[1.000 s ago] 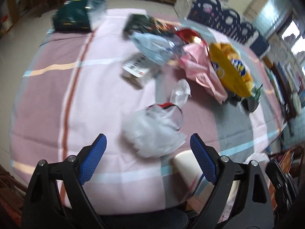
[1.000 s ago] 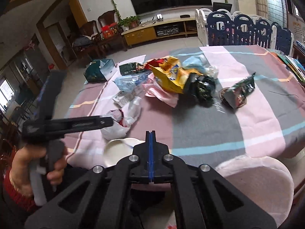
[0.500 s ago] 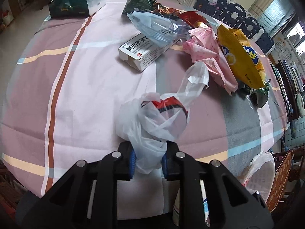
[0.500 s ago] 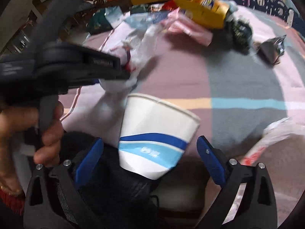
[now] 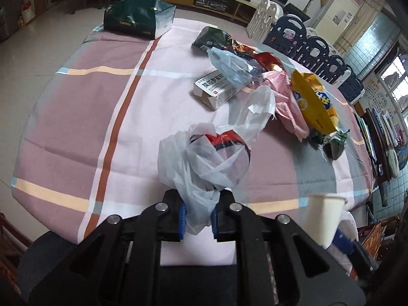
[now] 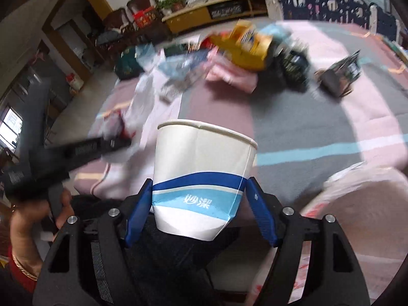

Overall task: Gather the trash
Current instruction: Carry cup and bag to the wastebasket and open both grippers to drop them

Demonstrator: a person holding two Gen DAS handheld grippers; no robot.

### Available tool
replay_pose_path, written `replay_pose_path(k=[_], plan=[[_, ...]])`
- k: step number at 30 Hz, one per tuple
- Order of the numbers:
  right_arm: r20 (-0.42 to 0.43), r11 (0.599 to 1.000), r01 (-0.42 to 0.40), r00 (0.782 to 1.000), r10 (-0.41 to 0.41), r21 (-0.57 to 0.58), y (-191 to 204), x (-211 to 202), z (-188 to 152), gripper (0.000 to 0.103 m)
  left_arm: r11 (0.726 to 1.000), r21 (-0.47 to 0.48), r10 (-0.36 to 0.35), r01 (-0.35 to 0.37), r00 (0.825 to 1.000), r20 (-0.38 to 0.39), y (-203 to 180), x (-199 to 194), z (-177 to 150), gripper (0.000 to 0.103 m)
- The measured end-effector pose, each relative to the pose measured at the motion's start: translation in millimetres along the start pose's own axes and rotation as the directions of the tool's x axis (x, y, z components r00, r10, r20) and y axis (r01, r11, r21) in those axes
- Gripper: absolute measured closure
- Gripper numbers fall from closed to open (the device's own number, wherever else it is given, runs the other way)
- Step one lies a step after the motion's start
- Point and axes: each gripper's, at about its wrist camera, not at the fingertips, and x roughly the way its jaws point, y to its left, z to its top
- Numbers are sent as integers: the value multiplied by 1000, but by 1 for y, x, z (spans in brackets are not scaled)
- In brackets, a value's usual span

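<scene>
Pinching the lower tail of a crumpled white plastic bag [image 5: 204, 163], the left gripper [image 5: 197, 218] has just been closing its jaws, and the blue pads now clench the thin film between them; the bag, with something red and dark showing through it, bulges above the jaws over the near part of the bench [image 5: 76, 117], which is covered by a pink, mauve and grey checked cloth. The right gripper [image 6: 200, 210] has a white paper cup [image 6: 201, 176] with blue bands between its jaws, which have just been closing from their widest — the left pad lies against the cup's side and the right pad meets its edge, though motion blur makes it hard to say how firmly they press. The cup stands upright, rim uppermost, in front of the bench's near edge; in the left wrist view it appears low at the right. Farther across the cloth the rest of the litter lies bunched together: a white carton [image 5: 216, 90] with printed characters, a pale blue bag [image 5: 232, 67] resting partly on it, a pink wrapper [image 5: 288, 104], a yellow snack bag [image 5: 313, 104] and a dark foil packet [image 5: 216, 38]. A green gift bag [image 5: 137, 19] sits apart at the far left corner. A hand [image 6: 28, 229] grips the left tool's handle — seen from the right wrist.
</scene>
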Motion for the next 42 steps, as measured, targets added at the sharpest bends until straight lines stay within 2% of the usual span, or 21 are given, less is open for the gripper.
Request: replay_pose_path(k=[4,7,8,11,16,19,20,21,22,24,26,29,31,34,38,42], plan=[[64,999,34,997,-34,3,-25,-56,-3,30,994,50,-102,101,995,0,-18,-28,-19,88],[89,989,142,986,-139,-28,-47,-96,-21,30,975,147,-166,164,986,3,-55,-49,-33,88],[86,980,194,978,-191,-35,-56,-110,-29,30,963,189,-193,190,981,-4,-70,-56,-38,88],[54,962,273,961,-272,-7,-81,-129,-53,29,919,284,-268,274,962,-61,-112,-68,-56,88],[7,940,334,942,-335,66,-112,-144,-77,26,826,422,-330,374,927,-176,-178,-73,-93,87],[65,930,349,932,-357,115,-122,-169,-82,18,777,448,-357,442,896,-264,-203,-67,-114,86],[104,931,340,929,-355,134,-124,-180,-80,16,762,459,-359,457,888,-289,-210,-64,-121,83],[134,932,331,927,-350,147,-125,-187,-78,13,746,474,-354,468,882,-312,-217,-61,-127,74],[167,934,322,923,-346,158,-126,-195,-77,12,741,486,-341,463,883,-322,-222,-58,-130,66],[220,936,310,913,-342,168,-124,-212,-76,11,743,508,-311,436,896,-316,-229,-57,-136,32],[254,940,299,908,-333,164,-125,-222,-77,10,751,519,-295,409,910,-290,-230,-58,-135,21],[292,951,270,907,-303,148,-117,-229,-79,10,781,510,-273,359,932,-238,-223,-64,-129,15],[313,958,254,906,-284,134,-110,-232,-79,10,822,502,-220,269,963,-157,-211,-69,-121,14],[337,962,254,901,-273,101,-94,-234,-74,8,868,472,-158,152,987,-28,-192,-87,-111,11],[370,959,278,887,-276,49,-64,-236,-64,4,915,393,-136,96,988,75,-164,-105,-96,7],[443,955,292,851,-283,48,-38,-241,-61,4,938,341,-109,57,985,135,-141,-122,-88,7]])
